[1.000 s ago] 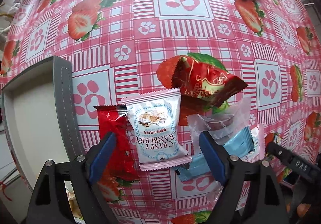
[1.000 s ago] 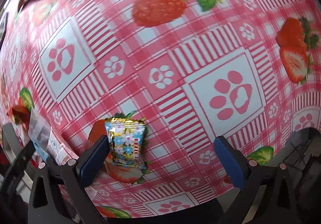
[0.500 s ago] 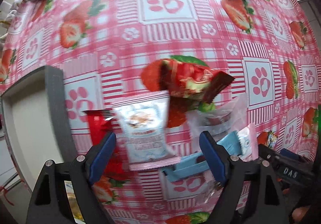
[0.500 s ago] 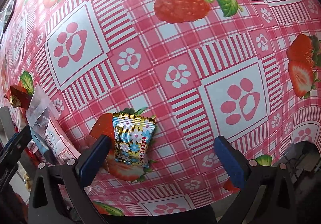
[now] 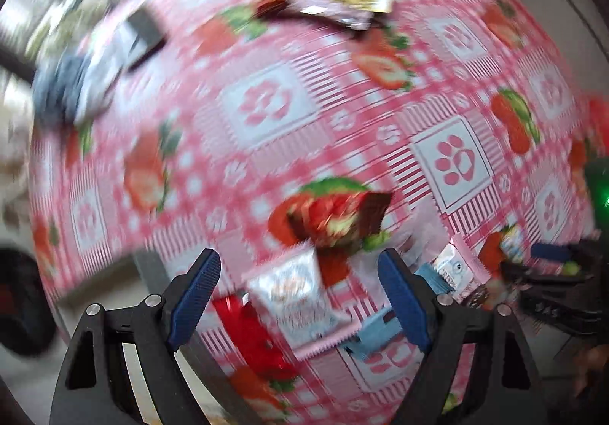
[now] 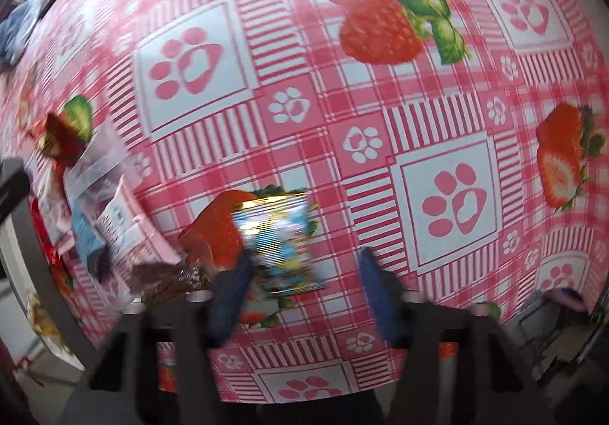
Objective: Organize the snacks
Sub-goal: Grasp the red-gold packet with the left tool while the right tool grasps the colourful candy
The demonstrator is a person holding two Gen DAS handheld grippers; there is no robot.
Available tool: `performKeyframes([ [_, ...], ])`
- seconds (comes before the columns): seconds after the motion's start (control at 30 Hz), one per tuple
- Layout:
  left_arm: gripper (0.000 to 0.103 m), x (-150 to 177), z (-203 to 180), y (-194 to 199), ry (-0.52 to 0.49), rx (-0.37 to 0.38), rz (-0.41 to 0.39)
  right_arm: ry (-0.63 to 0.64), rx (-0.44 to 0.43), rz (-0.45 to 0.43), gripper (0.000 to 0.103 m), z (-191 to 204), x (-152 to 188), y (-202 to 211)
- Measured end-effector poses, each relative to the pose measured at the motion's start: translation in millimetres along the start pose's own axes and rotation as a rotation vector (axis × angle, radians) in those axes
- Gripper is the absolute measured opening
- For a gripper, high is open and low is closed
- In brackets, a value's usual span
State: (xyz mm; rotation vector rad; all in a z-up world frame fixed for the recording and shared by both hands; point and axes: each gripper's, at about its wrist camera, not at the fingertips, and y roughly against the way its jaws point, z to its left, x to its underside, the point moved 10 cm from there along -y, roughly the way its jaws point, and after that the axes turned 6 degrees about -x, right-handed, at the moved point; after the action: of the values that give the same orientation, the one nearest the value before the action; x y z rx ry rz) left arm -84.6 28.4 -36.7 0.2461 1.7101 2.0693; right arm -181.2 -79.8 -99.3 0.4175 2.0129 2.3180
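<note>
Strawberry-and-paw tablecloth [image 6: 437, 143] fills both views; left gripper [image 5: 300, 286] hangs spread above a pink-edged packet [image 5: 300, 295]; right gripper [image 6: 304, 272] jaws, just closing, not yet pinching the floral packet [image 6: 279, 242] between them.

Small flowered foil snack packet [image 6: 279, 246] lies flat on the strawberry tablecloth [image 6: 380, 128].

right gripper [image 6: 304, 288] closing (blurred), perhaps on floral packet [image 6: 279, 242]

A pink checked cloth [image 6: 380, 166] with paw prints and big strawberries covers the tabletop. At the far left edge lies a crumpled blue-grey rag [image 5: 66, 90], with a flat dark thing [image 5: 146, 33] beside it, too blurry to tell.
</note>
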Motion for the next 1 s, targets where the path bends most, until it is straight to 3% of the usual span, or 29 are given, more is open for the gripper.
performKeyframes([
  [0.03, 0.087, -2.6, -2.9, -0.2, -0.046, -0.018, -0.012, 0.018, -0.001, -0.004, 0.028, 1.1, -0.8, 2.4],
  [0.17, 0.087, -4.4, -8.2, -9.1, -0.221, -0.072, -0.036, 0.009, -0.076, -0.005, 0.028, 3.2, 2.1, 5.5],
  [0.3, 0.087, 6.5, -11.9, -23.2, -0.267, -0.046, 0.006, -0.043, -0.165, -0.004, 0.028, 3.1, 4.8, 9.4],
  [0.33, 0.082, 6.8, -10.2, -29.2, -0.253, -0.020, 0.023, -0.042, -0.172, -0.003, 0.028, 4.1, 6.0, 9.4],
  [0.37, 0.059, 5.8, -10.8, -32.7, -0.234, 0.007, 0.036, -0.040, -0.176, -0.004, 0.028, 6.5, 8.1, 9.8],
  [0.47, 0.037, -0.3, -2.1, -42.0, -0.134, 0.107, 0.074, -0.041, -0.194, -0.011, 0.028, 11.6, 11.7, 13.3],
  [0.63, 0.037, -1.4, 21.6, -34.8, 0.020, 0.191, 0.073, -0.034, -0.215, -0.016, 0.028, 10.7, 5.9, 19.0],
  [1.0, 0.037, 8.9, 82.7, -1.1, 0.200, 0.227, -0.007, -0.018, -0.231, -0.027, 0.028, 8.8, -0.3, 39.4],
])
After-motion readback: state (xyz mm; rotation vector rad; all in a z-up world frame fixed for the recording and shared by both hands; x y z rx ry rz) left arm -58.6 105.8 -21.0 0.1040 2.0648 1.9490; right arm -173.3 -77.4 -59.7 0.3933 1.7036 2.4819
